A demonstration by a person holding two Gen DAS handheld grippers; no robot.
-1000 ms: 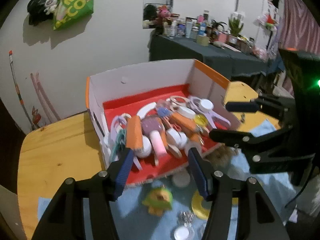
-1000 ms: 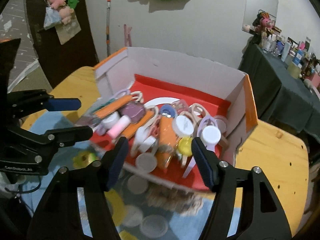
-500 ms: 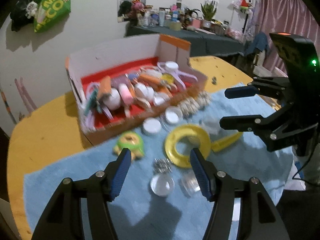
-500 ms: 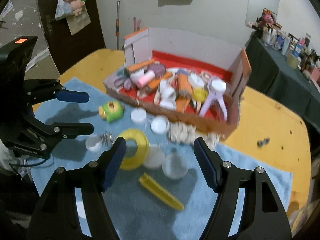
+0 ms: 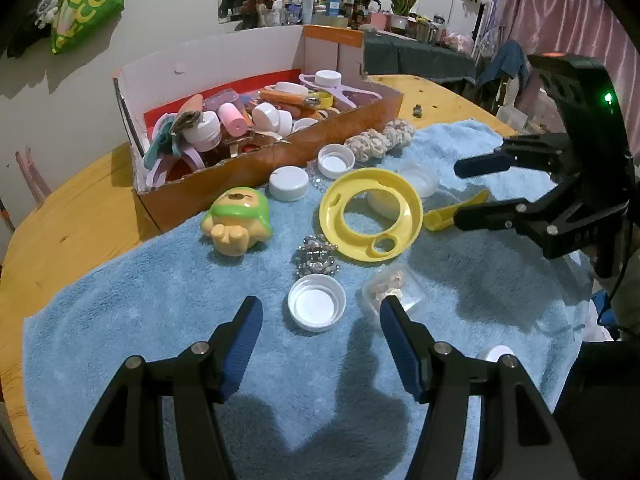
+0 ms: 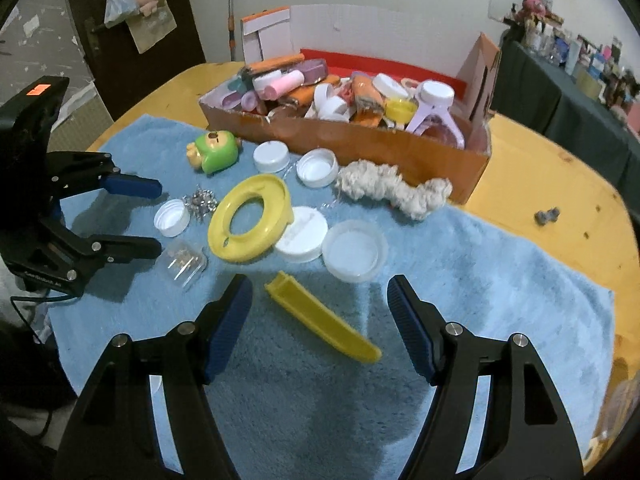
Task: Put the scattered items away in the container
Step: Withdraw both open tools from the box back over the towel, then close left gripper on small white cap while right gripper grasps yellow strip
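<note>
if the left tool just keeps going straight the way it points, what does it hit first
Most likely the upturned white cap, which lies on the blue towel between the open left tool tips. Depth is unclear, so it may pass above it.

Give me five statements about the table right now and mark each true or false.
1. Both grippers are open and empty. True: the left gripper and the right gripper hold nothing.
2. The yellow ring lies inside the cardboard box. False: it lies on the blue towel, in front of the box.
3. The yellow clip lies nearest the right gripper. True.
4. The green toy is held by the left gripper. False: it sits free on the towel.
5. The white cap ahead of the left gripper lies open side up. True.
</note>
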